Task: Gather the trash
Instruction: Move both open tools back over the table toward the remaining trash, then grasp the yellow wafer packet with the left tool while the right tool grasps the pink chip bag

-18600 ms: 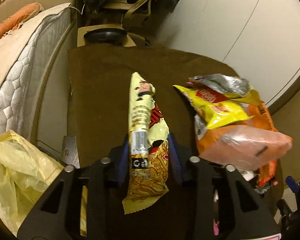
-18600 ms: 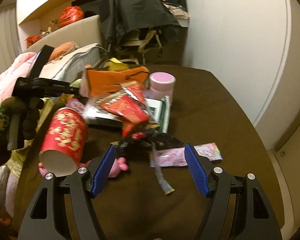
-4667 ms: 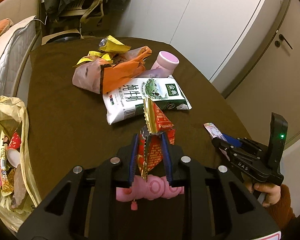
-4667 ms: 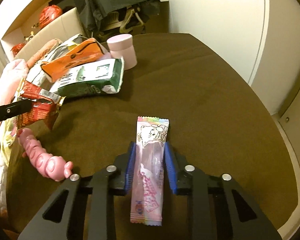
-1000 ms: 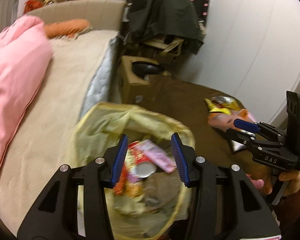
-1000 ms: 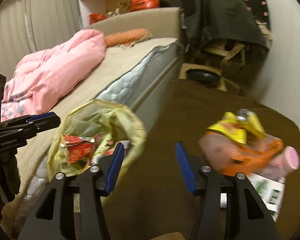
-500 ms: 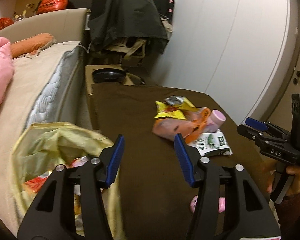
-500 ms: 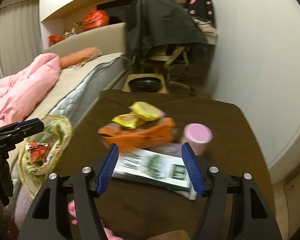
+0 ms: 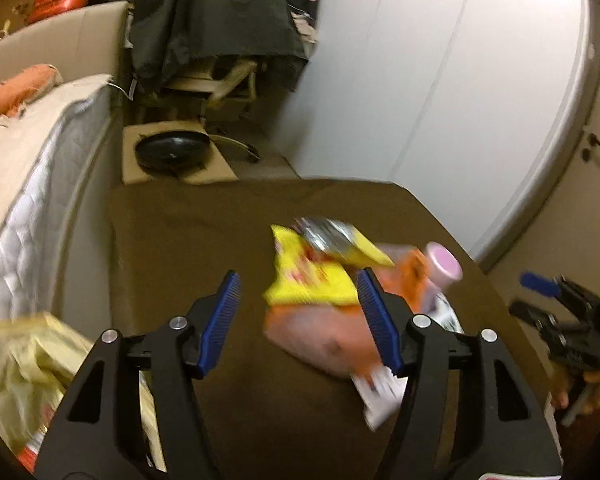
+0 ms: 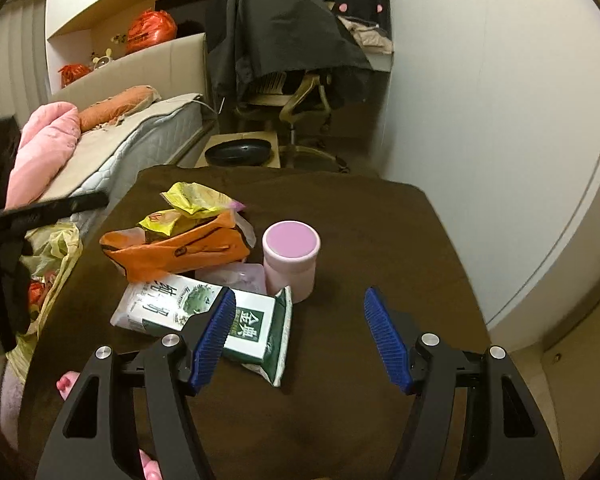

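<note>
A pile of wrappers lies on the brown table (image 10: pixel 360 216): a yellow snack bag (image 10: pixel 196 198), an orange bag (image 10: pixel 172 250), a green and white pack (image 10: pixel 204 314) and a pink cup (image 10: pixel 290 258). My right gripper (image 10: pixel 300 336) is open and empty, hovering just in front of the cup and the pack. My left gripper (image 9: pixel 298 318) is open and empty above the table, with the yellow bag (image 9: pixel 308 282) and orange bag (image 9: pixel 324 332) seen between its fingers. The yellow trash bag (image 9: pixel 32 364) hangs at the table's left edge, with wrappers inside (image 10: pixel 36 292).
A bed with a pink duvet (image 10: pixel 44 148) runs along the left. A cardboard box with a black disc (image 10: pixel 238 152) and a chair draped in dark cloth (image 10: pixel 284 44) stand beyond the table. A pink toy (image 10: pixel 68 384) lies at the near left. White wall on the right.
Both grippers have swung from the trash bag back toward the table and closer to the pile. Both stay open and empty.
</note>
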`<state>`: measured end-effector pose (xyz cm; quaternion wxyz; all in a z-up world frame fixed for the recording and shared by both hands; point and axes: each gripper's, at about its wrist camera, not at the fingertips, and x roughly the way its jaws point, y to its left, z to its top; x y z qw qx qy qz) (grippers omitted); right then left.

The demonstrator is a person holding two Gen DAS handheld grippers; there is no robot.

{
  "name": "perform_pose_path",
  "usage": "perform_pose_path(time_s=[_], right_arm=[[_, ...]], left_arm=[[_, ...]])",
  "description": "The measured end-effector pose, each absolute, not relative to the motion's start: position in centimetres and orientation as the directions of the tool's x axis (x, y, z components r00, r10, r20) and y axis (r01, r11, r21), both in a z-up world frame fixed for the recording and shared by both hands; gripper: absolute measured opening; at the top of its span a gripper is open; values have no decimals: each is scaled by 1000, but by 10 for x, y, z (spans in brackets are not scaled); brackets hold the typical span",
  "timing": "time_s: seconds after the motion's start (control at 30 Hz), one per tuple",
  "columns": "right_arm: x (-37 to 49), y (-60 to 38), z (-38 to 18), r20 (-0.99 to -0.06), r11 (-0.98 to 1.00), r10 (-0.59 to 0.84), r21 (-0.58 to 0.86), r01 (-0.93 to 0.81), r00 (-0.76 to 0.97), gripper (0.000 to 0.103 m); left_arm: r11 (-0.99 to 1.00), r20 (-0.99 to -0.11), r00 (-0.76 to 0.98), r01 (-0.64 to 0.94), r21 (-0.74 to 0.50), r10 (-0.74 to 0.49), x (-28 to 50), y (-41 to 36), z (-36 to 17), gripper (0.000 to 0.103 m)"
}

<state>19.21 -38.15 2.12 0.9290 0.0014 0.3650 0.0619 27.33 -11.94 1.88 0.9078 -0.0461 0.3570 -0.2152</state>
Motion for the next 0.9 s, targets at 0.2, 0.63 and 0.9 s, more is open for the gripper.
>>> perform_pose_path(time_s=[0.2,0.63,0.9], right_arm=[[246,-332,39,-653,965,238,77,-250,719,63],[367,-265,-20,-857,953,211,73,-293,471,53],[324,-285,-8,-803,949,260,111,-295,536,19]], left_arm=[[932,-669,650,258,-253,-362,288,-87,9,62],[916,-705,584,250,-315,-402,293,-48,-25,62],[901,-710,555,279,-331,-433,293,-60,-33,62]])
